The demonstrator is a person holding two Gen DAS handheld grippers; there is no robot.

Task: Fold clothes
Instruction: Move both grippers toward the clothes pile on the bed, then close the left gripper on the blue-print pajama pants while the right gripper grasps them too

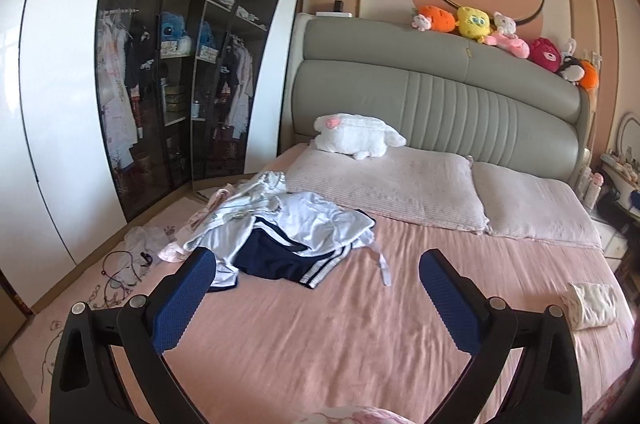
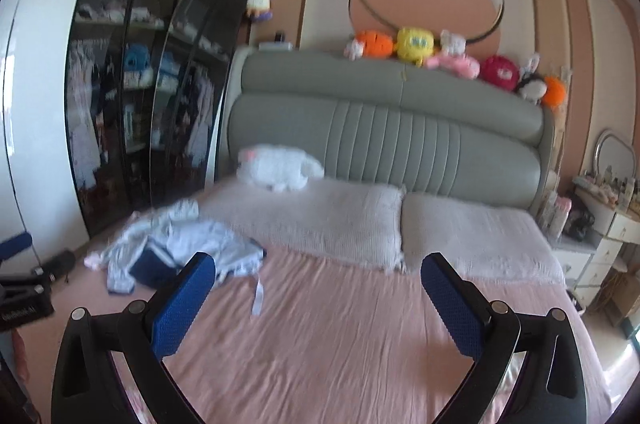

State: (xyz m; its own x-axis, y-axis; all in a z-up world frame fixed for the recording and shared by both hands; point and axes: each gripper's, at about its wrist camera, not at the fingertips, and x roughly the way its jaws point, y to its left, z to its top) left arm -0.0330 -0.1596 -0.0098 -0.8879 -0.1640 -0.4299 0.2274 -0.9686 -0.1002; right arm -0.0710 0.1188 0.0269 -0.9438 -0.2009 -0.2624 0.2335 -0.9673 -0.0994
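A heap of unfolded clothes (image 1: pixel 280 224) lies on the left side of the pink bed (image 1: pixel 340 344): pale blue tops over navy shorts (image 1: pixel 276 260) with white stripes. The same heap (image 2: pixel 180 248) shows blurred in the right wrist view. A small folded white garment (image 1: pixel 592 304) lies at the bed's right edge. My left gripper (image 1: pixel 316 268) is open and empty, held above the sheet just short of the heap. My right gripper (image 2: pixel 318 272) is open and empty above the bare pink sheet (image 2: pixel 340 344), to the right of the heap.
Two pale pillows (image 1: pixel 380 183) and a white plush toy (image 1: pixel 356 135) lie by the grey headboard (image 1: pixel 440 83), topped with several plush toys. A dark glass wardrobe (image 1: pixel 152 83) and a mirror stand left. More clothes lie on the floor (image 1: pixel 136 240). A dresser (image 2: pixel 600 224) stands right.
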